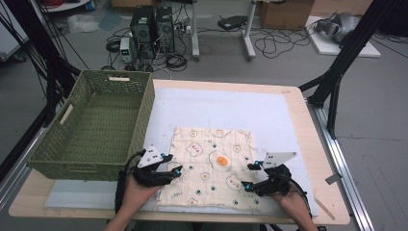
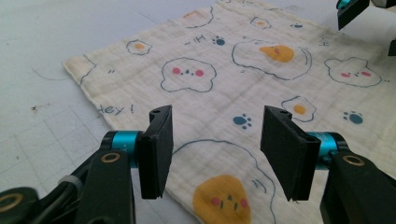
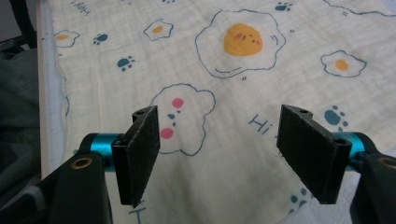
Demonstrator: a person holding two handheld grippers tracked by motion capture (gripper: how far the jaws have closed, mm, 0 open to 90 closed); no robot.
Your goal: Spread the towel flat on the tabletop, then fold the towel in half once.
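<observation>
The cream square muslin cloth printed with fried eggs, paw prints and small faces lay flat on the pale sheet covering the wooden tabletop, in the near middle of the scene, its near edge close to the tabletop's near edge. No fold or lifted corner was observed; the weave looked thin, soft and slightly crinkled.

The left gripper stood at the cloth's near-left corner, its jaws apart with nothing between them. In the left gripper view the black pads hung just above the fabric, the cloth's left border running away to the far left and the fabric spreading ahead and to the right. The right gripper stood over the near-right part of the cloth, its jaws likewise apart and empty; in the right gripper view the cloth extended ahead of and beneath the pads, with the near edge low in that view.

Deciding relation, as judged: the cloth lay below and ahead of both sets of jaws, each hand nearest its own near corner, the cloth's near edge running left to right between them. A pinch would call for the jaws to descend onto that edge; thin fabric lying flat could slip out of the pads or bunch.

The olive-green rectangular woven basket sat on the left of the tabletop, empty as far as could be seen, its long axis running near to far, just beside the left gripper.
</observation>
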